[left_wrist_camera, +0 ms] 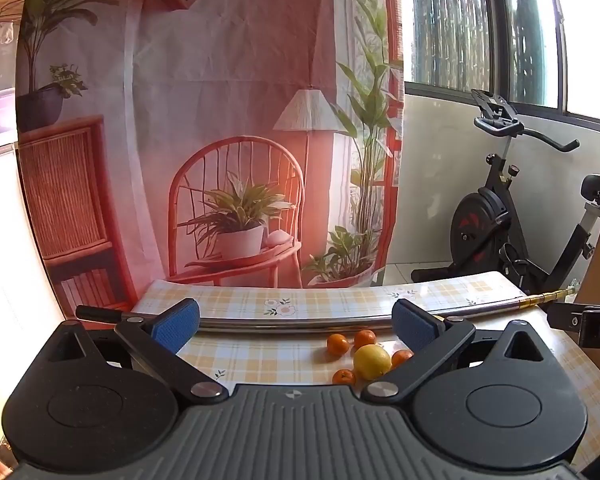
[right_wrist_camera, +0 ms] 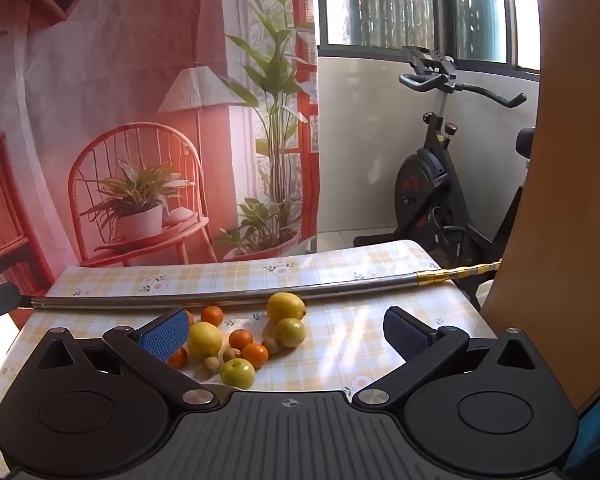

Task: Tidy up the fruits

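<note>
Step in hand: pre-grasp, nothing lifted yet. Left gripper and right gripper both hover w/ fingers spread wide, empty. Fruit pile — lemons, small oranges, a green fruit, brownish nuts — sits loose on the checked tablecloth, just in front of a metal pole. Next move, probably: lower right gripper over one fruit, e.g. the far lemon, then close gently — round fruit may roll.
</note>
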`<state>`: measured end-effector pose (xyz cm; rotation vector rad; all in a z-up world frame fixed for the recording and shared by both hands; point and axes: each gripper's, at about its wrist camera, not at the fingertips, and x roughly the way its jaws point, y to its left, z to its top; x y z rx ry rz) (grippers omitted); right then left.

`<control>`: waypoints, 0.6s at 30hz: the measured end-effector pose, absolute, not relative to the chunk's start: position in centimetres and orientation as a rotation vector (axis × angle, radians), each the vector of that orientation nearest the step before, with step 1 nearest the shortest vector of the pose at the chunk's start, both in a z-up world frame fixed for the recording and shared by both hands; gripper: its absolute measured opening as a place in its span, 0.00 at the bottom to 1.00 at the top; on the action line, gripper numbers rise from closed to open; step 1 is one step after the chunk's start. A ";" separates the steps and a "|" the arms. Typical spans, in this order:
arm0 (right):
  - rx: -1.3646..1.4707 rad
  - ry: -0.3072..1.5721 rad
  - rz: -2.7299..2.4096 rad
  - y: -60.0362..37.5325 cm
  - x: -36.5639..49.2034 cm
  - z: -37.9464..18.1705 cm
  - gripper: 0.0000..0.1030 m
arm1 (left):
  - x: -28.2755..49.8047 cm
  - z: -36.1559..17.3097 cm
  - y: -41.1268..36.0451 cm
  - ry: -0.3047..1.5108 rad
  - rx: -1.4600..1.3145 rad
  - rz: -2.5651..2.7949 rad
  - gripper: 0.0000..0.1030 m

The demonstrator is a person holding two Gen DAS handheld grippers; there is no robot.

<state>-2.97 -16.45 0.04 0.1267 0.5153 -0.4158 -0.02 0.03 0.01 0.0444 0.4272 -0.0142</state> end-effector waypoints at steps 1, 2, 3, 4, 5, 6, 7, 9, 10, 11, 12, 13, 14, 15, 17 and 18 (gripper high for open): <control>0.126 0.513 -0.415 -16.5 -3.0 0.0 1.00 | 0.0 0.0 0.0 0.427 0.046 -0.014 1.00; 0.127 0.512 -0.414 -16.5 -2.9 0.0 1.00 | 0.0 0.0 0.0 0.427 0.047 -0.014 1.00; 0.128 0.512 -0.415 -16.5 -2.9 0.0 1.00 | 0.0 0.0 0.0 0.425 0.048 -0.014 1.00; 0.129 0.513 -0.414 -16.6 -2.9 0.0 1.00 | 0.0 0.0 0.0 0.422 0.050 -0.014 1.00; 0.130 0.514 -0.413 -16.6 -2.9 0.0 1.00 | 0.0 0.1 0.0 0.419 0.052 -0.015 1.00; 0.131 0.515 -0.413 -16.5 -2.9 0.0 1.00 | -0.1 0.2 0.1 0.415 0.054 -0.016 1.00; 0.130 0.514 -0.413 -16.5 -2.9 0.0 1.00 | -0.1 0.6 0.5 0.412 0.055 -0.016 1.00; 0.127 0.510 -0.414 -16.4 -3.0 0.0 1.00 | -0.2 1.0 0.5 0.408 0.056 -0.018 1.00; 0.131 0.514 -0.411 -16.9 -2.8 -0.3 1.00 | -0.1 1.0 0.5 0.407 0.057 -0.019 1.00; 0.130 0.513 -0.409 -16.9 -2.8 -0.3 1.00 | 0.0 1.0 0.7 0.406 0.056 -0.020 1.00; 0.128 0.511 -0.409 -16.9 -2.8 -0.3 1.00 | 0.1 1.1 0.9 0.406 0.055 -0.021 1.00; 0.126 0.509 -0.409 -16.8 -2.8 -0.3 1.00 | -0.2 0.7 0.5 0.399 0.055 -0.015 1.00; 0.125 0.508 -0.409 -16.8 -2.9 -0.2 1.00 | -0.3 0.6 0.2 0.395 0.055 -0.011 1.00; 0.124 0.507 -0.409 -16.8 -2.9 -0.2 1.00 | -0.2 0.6 0.3 0.393 0.055 -0.010 1.00; 0.123 0.504 -0.410 -16.7 -2.9 -0.2 1.00 | -0.3 0.7 0.5 0.385 0.055 -0.006 1.00; 0.130 0.502 -0.410 -16.3 -3.2 0.2 1.00 | -0.3 0.8 0.5 0.380 0.057 -0.005 1.00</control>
